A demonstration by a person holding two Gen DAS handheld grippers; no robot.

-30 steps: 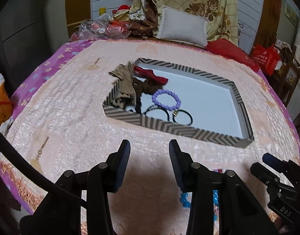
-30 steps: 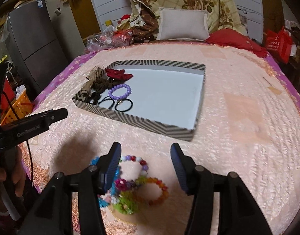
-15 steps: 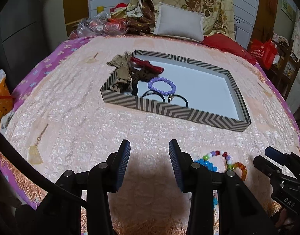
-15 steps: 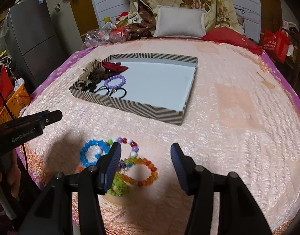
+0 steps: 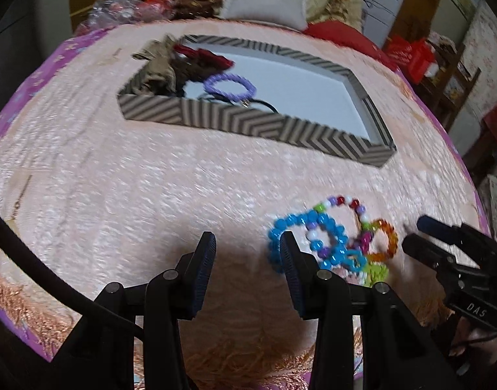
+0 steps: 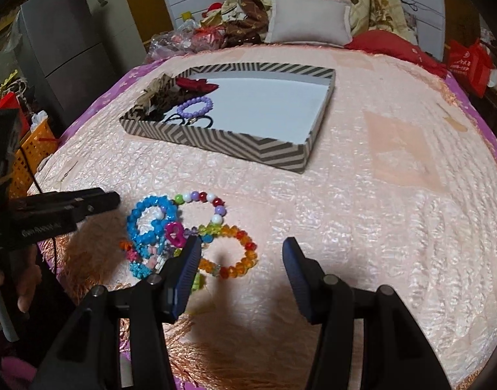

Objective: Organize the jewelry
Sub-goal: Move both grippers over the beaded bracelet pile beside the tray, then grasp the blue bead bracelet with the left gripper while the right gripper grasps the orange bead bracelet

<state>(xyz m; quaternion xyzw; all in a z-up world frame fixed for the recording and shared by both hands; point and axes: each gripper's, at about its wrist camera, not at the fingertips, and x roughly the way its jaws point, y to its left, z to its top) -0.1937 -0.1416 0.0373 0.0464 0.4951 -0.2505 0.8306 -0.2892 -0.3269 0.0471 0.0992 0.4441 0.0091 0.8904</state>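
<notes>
A striped box point(image 6: 235, 144) point(image 5: 235, 123) sits mid-bed with a purple bead bracelet point(image 6: 195, 105) point(image 5: 230, 84), black hair ties point(image 6: 196, 121) and a red bow point(image 6: 196, 84) at its left end. A pile of bracelets lies near the front edge: a blue one point(image 6: 149, 216) point(image 5: 308, 235), a multicolour one point(image 6: 201, 200) and an orange one point(image 6: 235, 252) point(image 5: 383, 239). My left gripper point(image 5: 247, 250) is open and empty, just left of the pile. My right gripper point(image 6: 242, 260) is open and empty, over the orange bracelet.
The pink quilt point(image 6: 378, 195) covers the bed, fringe at the front edge. A grey pillow point(image 6: 308, 19), red cushion point(image 6: 388, 44) and clutter lie at the head. An orange basket point(image 6: 27, 149) and a fridge point(image 6: 70, 45) stand left; a red bag point(image 6: 467, 61) right.
Both grippers have pulled back toward the front edge. The bracelet pile now shows fully in both views, and the box looks farther away. Both stay open.
</notes>
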